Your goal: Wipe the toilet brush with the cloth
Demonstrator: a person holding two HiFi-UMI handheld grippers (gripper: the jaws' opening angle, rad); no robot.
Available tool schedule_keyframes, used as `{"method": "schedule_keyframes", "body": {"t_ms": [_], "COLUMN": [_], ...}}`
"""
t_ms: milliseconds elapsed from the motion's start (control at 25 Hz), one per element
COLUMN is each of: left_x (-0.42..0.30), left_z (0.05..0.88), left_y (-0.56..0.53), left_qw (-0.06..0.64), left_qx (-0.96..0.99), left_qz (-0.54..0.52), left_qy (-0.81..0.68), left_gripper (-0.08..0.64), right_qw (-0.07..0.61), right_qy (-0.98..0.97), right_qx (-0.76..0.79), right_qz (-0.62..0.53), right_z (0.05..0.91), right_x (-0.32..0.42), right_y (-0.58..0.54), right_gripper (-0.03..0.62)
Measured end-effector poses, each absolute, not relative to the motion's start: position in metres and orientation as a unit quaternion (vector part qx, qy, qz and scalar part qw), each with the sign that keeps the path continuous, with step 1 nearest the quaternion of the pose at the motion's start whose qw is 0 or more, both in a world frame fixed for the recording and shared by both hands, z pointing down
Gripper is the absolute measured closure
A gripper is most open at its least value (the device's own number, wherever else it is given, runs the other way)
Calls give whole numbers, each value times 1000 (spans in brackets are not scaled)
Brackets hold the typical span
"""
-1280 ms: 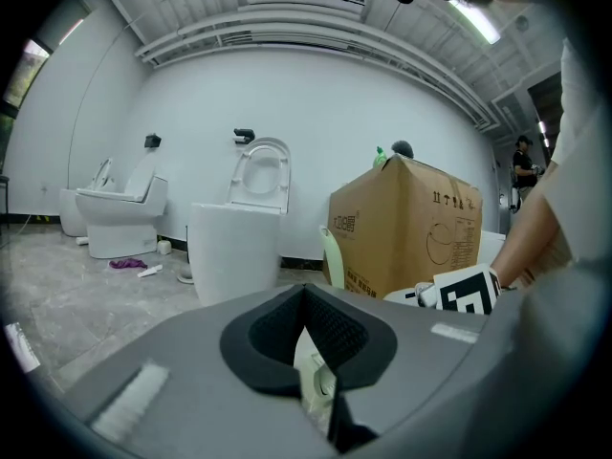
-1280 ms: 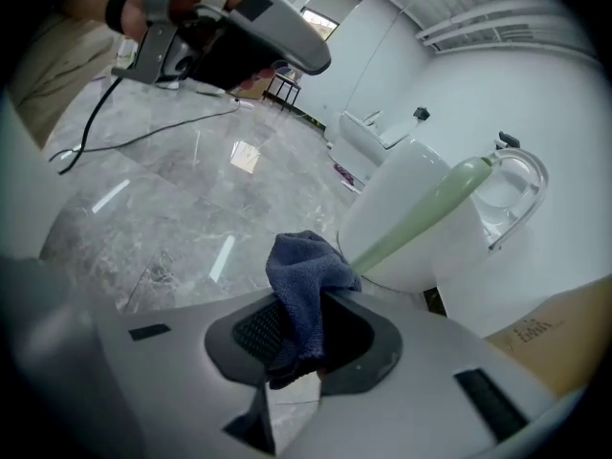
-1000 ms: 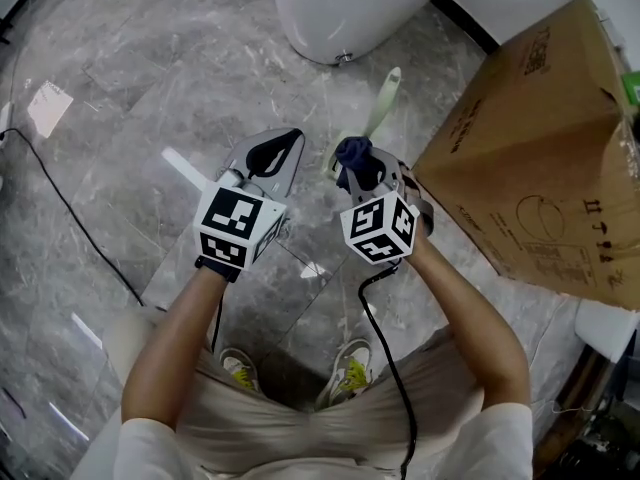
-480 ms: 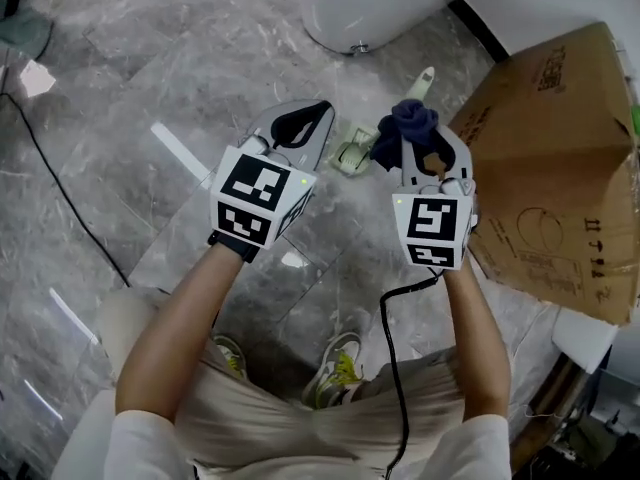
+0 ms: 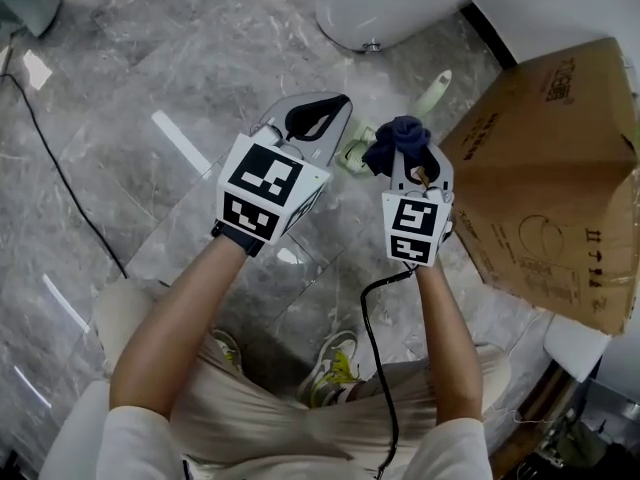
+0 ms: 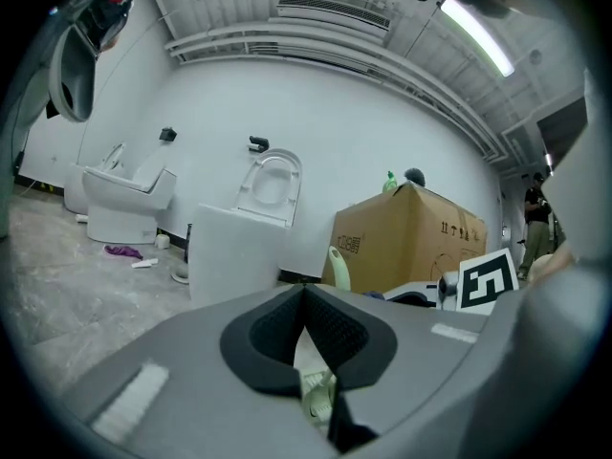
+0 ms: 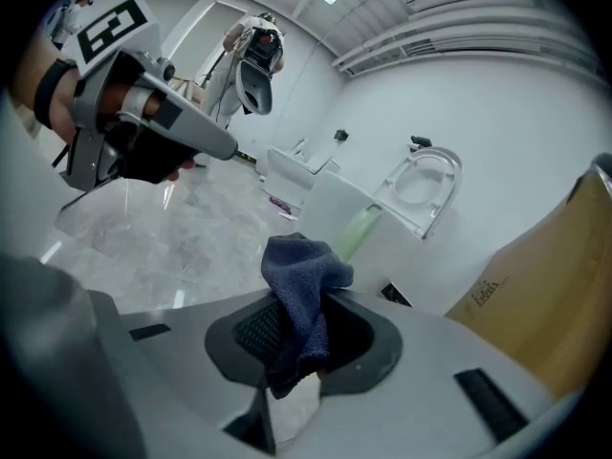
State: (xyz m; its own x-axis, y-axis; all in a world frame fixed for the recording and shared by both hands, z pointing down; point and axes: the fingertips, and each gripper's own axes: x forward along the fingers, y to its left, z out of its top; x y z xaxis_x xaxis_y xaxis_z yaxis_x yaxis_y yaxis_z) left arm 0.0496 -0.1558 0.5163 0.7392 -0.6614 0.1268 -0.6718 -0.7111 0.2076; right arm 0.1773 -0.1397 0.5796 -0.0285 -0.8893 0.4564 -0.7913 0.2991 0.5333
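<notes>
A pale green toilet brush [image 5: 432, 92] stands on the grey marble floor, its base [image 5: 352, 154] between my two grippers. My left gripper [image 5: 338, 104] is shut with nothing between its pads, its tips just left of the brush base. In the left gripper view the brush handle [image 6: 337, 268] rises beyond the shut left gripper [image 6: 306, 291]. My right gripper [image 5: 408, 160] is shut on a dark blue cloth [image 5: 399, 140], held just right of the brush. The cloth [image 7: 302, 304] bunches up out of the right gripper [image 7: 308, 325], with the handle [image 7: 360, 231] behind it.
A white toilet [image 5: 400, 8] stands beyond the brush. A large cardboard box [image 5: 550, 168] fills the right side. A black cable [image 5: 60, 188] runs over the floor at left, another [image 5: 372, 318] hangs from my right gripper. More toilets [image 6: 120, 199] line the far wall.
My right gripper has risen and rolled with the cloth still in it, and now sits closer to the brush handle. The left gripper has hardly moved.
</notes>
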Motion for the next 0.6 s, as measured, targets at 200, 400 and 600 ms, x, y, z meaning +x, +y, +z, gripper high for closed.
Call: {"method": "schedule_keyframes", "body": {"t_ms": [200, 400, 600], "left_x": [41, 45, 48], "left_z": [520, 526, 534], "left_y": [-160, -160, -156], "left_qw": [142, 141, 137], "left_qx": [917, 917, 919], "left_qz": [17, 28, 41], "left_qy": [-373, -373, -367], "left_gripper": [561, 561, 561], "right_qw": [365, 366, 374], "right_qy": [-717, -719, -723], "right_qx": [594, 590, 580], "right_qz": [-3, 26, 41], "right_z": [611, 634, 654], "right_x": [184, 183, 178], "right_y": [-139, -135, -132], "right_gripper": [511, 511, 512]}}
